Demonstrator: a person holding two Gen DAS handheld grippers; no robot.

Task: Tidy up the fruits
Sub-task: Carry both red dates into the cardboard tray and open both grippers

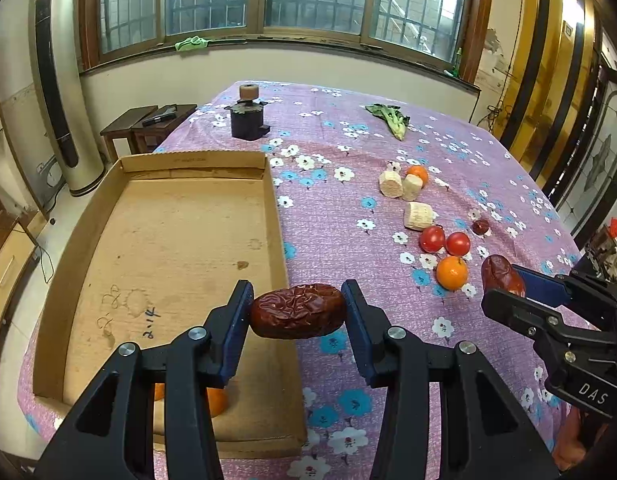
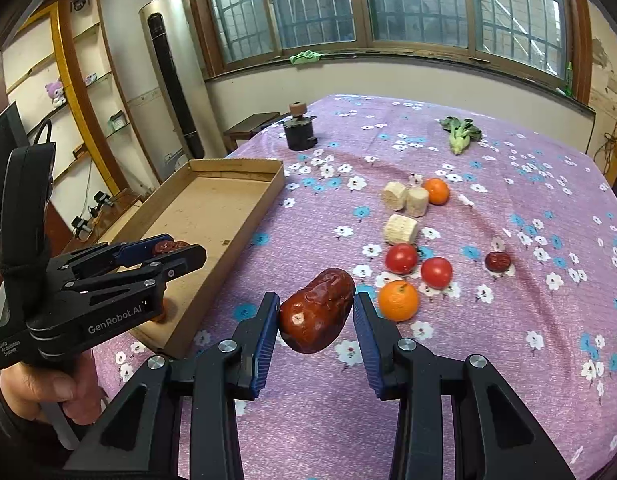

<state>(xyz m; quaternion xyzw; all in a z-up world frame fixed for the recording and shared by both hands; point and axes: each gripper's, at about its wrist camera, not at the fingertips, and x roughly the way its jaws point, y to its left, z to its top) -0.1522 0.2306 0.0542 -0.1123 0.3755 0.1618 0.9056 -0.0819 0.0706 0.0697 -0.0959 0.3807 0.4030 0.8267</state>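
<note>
You hold a date in each gripper.

Left gripper (image 1: pixel 298 312) clamps one red date (image 1: pixel 297 311) above the cardboard tray's (image 1: pixel 188 158) right wall; right gripper (image 2: pixel 316 314) clamps another date (image 2: pixel 317 309).

**Daylit feeds, strong fisheye warp**

Both my feeds are evenly bright, lit by soft daylight from the barred windows (image 1: pixel 268 0) at the far wall. The panes look pale but not blown out. Shadows on the flowered surface (image 1: pixel 348 152) are faint and short. I see a mild sheen on the wrinkled date (image 2: pixel 316 312) and the tomatoes (image 2: pixel 418 266). Straight lines bow hard toward the edges, and dark vignetting fills the corners. The middle is sharp; the rim is softer and slightly smeared.
</note>
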